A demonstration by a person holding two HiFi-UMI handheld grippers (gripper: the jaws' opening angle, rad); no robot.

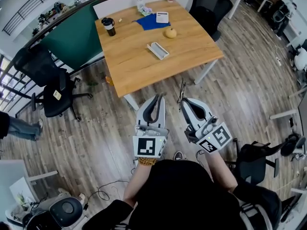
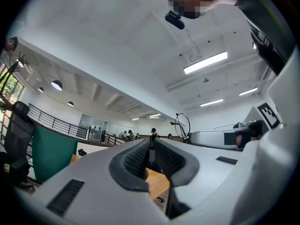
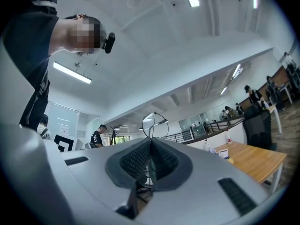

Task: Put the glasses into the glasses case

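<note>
Well, the right gripper (image 1: 183, 101) is clamped on the glasses (image 1: 182, 92), lens sticking up; the left gripper (image 1: 158, 98) is closed, empty; the glasses case (image 1: 158, 50) lies open on the table (image 1: 134, 71), well ahead, left of the glasses

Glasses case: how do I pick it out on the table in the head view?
Look at the wooden table. Near its middle, on the person's side of the round yellow fruit and the blue cloth, lies the glasses case. It is a long white box lying alone on bare wood, touching nothing.
</note>
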